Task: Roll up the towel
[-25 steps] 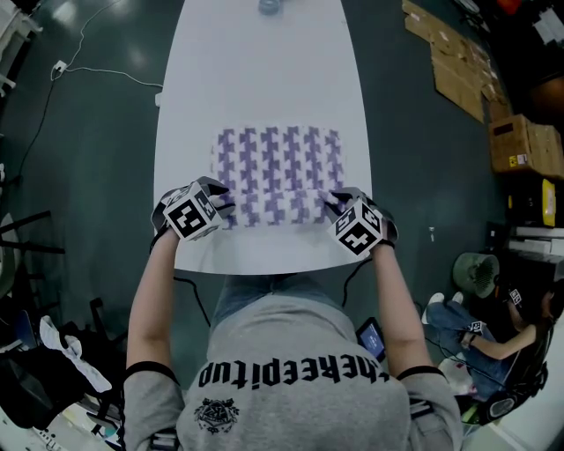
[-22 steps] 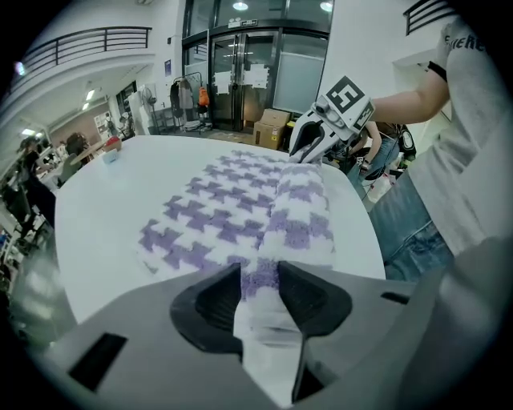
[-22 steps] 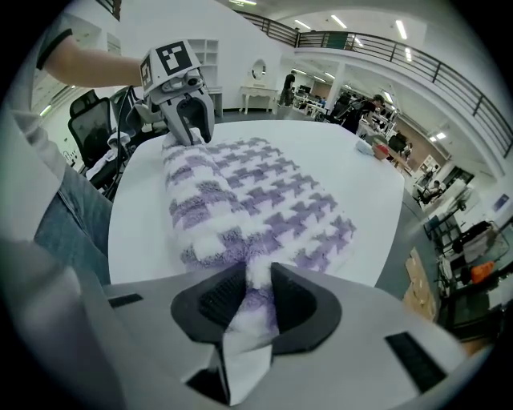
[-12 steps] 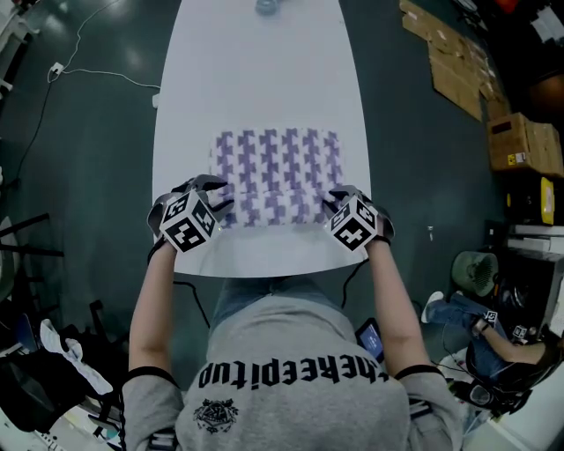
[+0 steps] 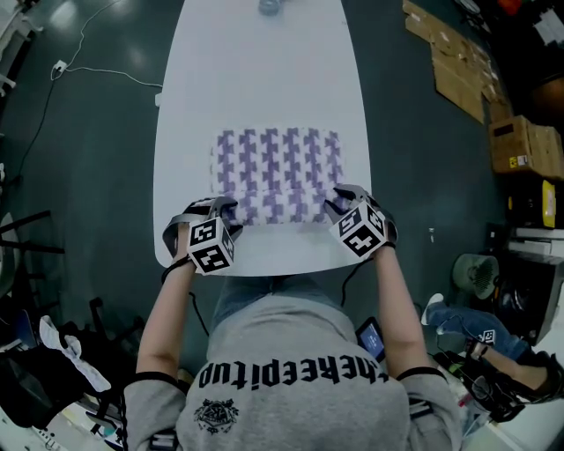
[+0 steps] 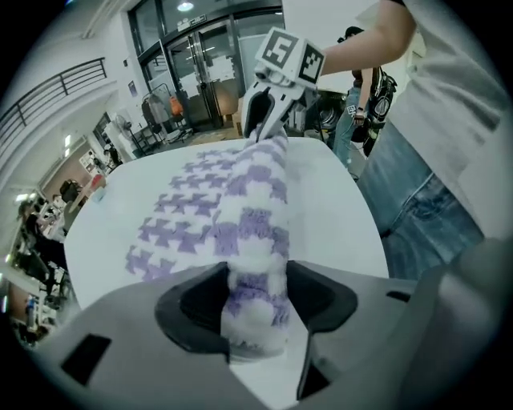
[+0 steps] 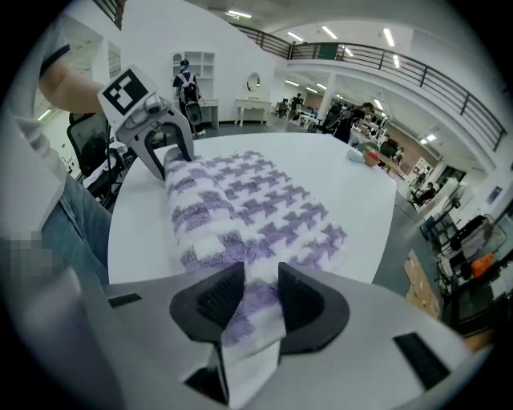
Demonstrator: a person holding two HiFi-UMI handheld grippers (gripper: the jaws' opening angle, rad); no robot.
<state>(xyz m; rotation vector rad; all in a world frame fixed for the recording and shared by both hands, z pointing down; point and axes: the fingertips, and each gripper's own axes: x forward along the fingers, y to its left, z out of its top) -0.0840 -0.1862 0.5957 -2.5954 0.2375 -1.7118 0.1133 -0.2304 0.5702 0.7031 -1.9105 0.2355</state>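
Observation:
A white towel (image 5: 278, 163) with purple houndstooth print lies flat on the white table (image 5: 264, 70), its near edge wound into a thick roll (image 5: 278, 208). My left gripper (image 5: 214, 210) is at the roll's left end. Its jaws have just been opening and stand wide, and the fluffy roll end (image 6: 255, 272) lies between them, unsqueezed. My right gripper (image 5: 344, 199) pinches the roll's right end (image 7: 244, 308), both pads pressing into the cloth. Each gripper view shows the other gripper at the far end of the roll: the right gripper (image 6: 264, 132) and the left gripper (image 7: 172, 160).
The table's near edge (image 5: 264, 266) runs just below both grippers, against the person's body. A small bluish object (image 5: 270, 7) stands at the table's far end. Cardboard boxes (image 5: 520, 145) and cables lie on the dark floor at the sides.
The left gripper has slid toward the near edge and a little right, its marker cube has rolled, and its jaws stand wider. The right gripper and the towel roll have stayed put.

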